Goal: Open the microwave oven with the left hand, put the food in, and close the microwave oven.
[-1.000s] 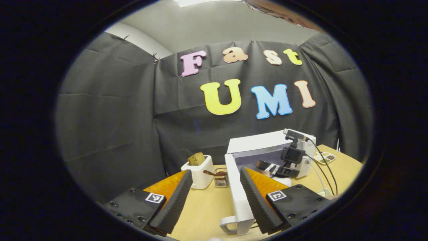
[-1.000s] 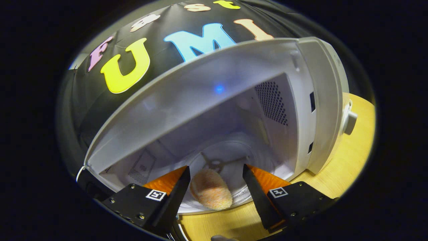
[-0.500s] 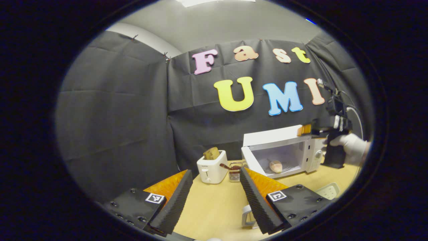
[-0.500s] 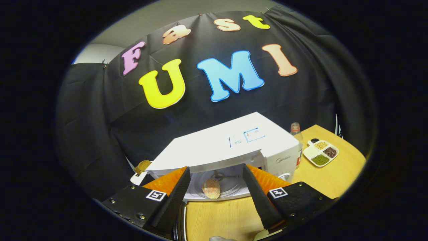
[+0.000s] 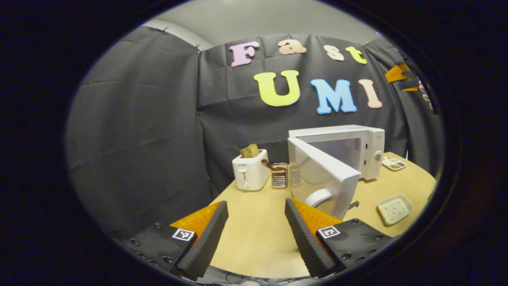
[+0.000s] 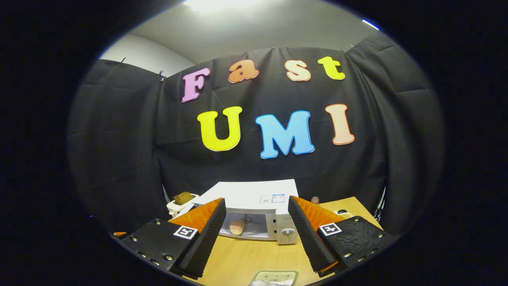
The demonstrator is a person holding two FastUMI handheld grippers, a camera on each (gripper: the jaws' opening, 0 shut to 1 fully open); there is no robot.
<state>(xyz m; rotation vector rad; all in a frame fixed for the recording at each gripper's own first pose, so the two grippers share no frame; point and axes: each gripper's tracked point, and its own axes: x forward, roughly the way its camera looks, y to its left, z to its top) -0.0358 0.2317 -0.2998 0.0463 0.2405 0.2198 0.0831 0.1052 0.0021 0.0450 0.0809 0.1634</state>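
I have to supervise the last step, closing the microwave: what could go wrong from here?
1. The microwave door stands wide open, and the left tool is open, short of it and off to its left; a hasty push could slide the microwave.
2. The toaster and a small rack stand close beside the door; a wide swing might clip them.
3. The food lies near the front of the cavity and might foul the door.

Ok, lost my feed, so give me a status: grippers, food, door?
Left gripper and right gripper: jaws open, holding nothing. Food sits inside the microwave. Door open, nothing between it and the oven.
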